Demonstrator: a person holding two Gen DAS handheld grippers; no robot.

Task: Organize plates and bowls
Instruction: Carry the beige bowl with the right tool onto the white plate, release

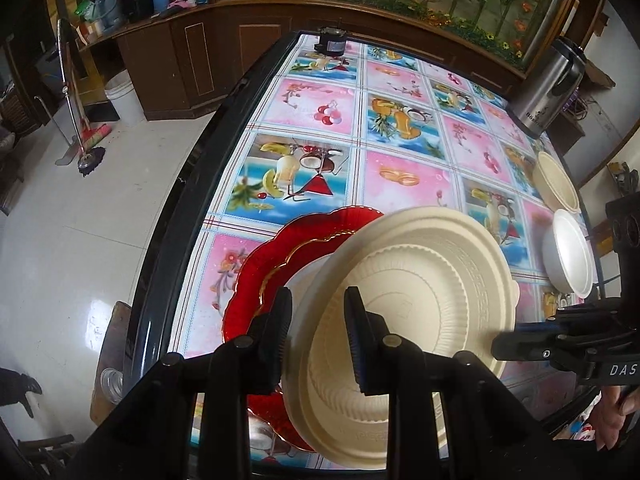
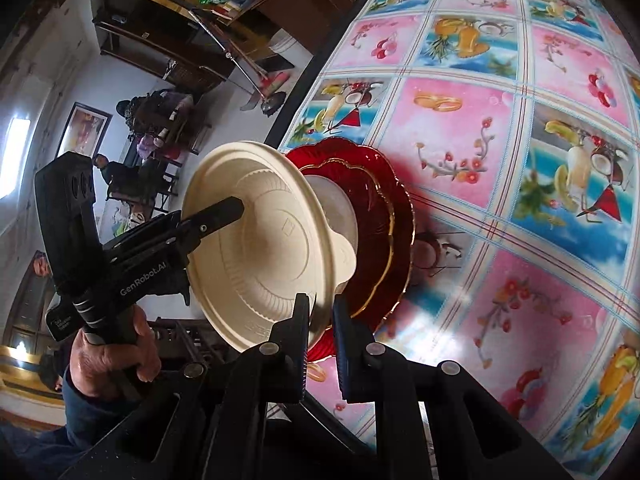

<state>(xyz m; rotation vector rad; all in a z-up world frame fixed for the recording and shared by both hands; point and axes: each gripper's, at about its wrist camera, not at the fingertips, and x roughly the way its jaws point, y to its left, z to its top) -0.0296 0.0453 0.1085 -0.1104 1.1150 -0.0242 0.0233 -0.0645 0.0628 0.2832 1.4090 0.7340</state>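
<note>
Daylight is flooding both fisheye views evenly. Glare is streaking across the glossy tablecloth [image 2: 500, 152] and pooling on the white floor [image 1: 80, 248] left of it. Straight lines are bending hard toward black corners; the red plate [image 2: 384, 208] is casting a soft shadow.

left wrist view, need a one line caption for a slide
Left gripper clamps the rim of a cream bowl above a red plate on the patterned table.

Bowl [image 1: 404, 304] between left gripper [image 1: 318, 344] fingers, over plate [image 1: 256, 276] on table [image 1: 404, 168]. Right gripper [image 2: 320, 344] straddles bowl rim. Two bowls [image 1: 556, 184] far right ahead; kettle [image 1: 548, 88] beyond them.
</note>
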